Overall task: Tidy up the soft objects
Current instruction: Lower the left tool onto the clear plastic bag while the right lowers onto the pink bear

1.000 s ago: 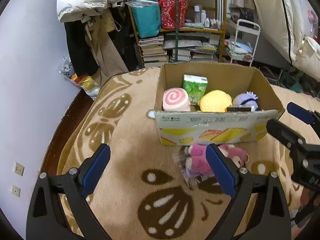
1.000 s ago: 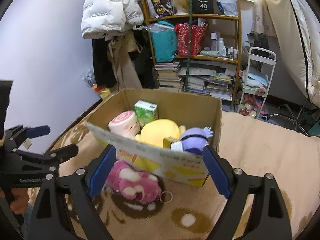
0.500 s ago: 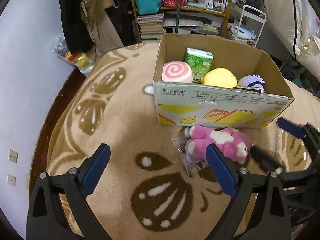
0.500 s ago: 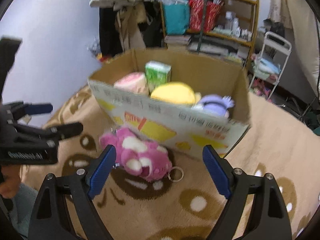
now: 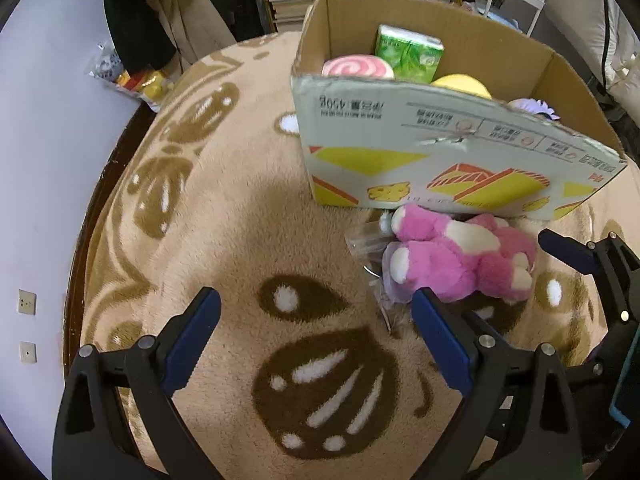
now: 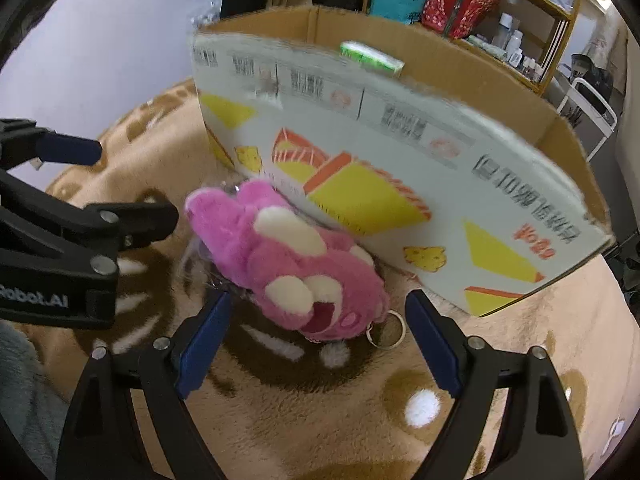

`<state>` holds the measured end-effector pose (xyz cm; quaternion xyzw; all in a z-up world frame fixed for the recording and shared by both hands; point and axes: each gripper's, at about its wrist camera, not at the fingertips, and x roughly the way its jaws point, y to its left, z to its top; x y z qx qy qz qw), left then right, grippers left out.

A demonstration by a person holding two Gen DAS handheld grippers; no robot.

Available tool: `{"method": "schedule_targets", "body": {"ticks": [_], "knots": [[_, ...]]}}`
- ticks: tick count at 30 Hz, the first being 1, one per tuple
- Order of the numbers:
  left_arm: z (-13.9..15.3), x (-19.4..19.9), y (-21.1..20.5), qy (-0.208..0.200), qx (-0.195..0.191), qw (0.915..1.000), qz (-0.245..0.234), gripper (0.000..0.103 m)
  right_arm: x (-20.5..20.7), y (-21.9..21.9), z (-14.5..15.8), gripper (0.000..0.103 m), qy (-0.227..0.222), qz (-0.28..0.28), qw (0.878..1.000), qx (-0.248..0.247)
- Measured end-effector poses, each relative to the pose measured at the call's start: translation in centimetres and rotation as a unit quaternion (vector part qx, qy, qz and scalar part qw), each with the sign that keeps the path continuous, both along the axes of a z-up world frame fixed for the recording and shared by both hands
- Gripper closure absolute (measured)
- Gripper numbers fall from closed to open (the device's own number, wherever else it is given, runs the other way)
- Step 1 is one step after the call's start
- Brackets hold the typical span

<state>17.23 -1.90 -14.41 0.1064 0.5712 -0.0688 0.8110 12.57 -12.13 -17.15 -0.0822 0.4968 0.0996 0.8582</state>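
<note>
**On the rug, one plush outside the box**

On the rug, one pink plush lies against one cardboard box holding four soft things. Right gripper and left gripper both have fingers apart, clamping nothing.

Both wrist views look steeply down, close, sharing pink plush and cardboard box.

Both grippers gaping, angled downward
</note>
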Motion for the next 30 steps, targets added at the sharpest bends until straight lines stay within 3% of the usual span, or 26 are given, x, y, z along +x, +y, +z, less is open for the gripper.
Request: {"method": "schedule_targets", "body": {"ticks": [5,7,11,12,13,16,21,30], "knots": [[-1.0,0.4,0.1,0.023,-0.007,0.9997,0.003,0.008,0.8,-0.2,-1.0,0.012,0.011,-0.009,1.000,-0.014],[-1.2,0.4,-0.1,0.026,-0.006,0.9996,-0.001,0.008,1.0,-0.3,-1.3,0.023,0.011,-0.009,1.000,-0.020],[-1.5,0.5,-0.7,0.028,-0.004,0.9996,-0.010,0.008,1.3,-0.5,-1.6,0.029,0.012,-0.017,0.999,-0.034],[-1.5,0.4,-0.8,0.025,-0.005,0.9996,-0.011,0.008,1.4,-0.6,-1.7,0.034,0.015,-0.022,0.999,-0.037],[-1.4,0.4,-0.8,0.024,-0.005,0.9996,-0.012,0.008,1.4,-0.7,-1.7,0.042,0.020,-0.025,0.999,-0.033],[-1.3,0.2,-1.1,0.024,-0.011,0.9995,-0.016,0.008,1.2,-0.8,-1.5,0.050,0.027,-0.022,0.999,-0.013],[-1.6,0.2,-1.4,0.026,-0.013,0.9993,-0.024,0.008,0.9,-0.7,-1.1,0.053,0.026,-0.019,0.999,-0.020],[-2.1,-0.2,-3.0,0.012,-0.011,0.9986,-0.050,0.008,-0.1,-3.2,-0.6,0.054,0.045,-0.065,0.997,-0.010]]}}
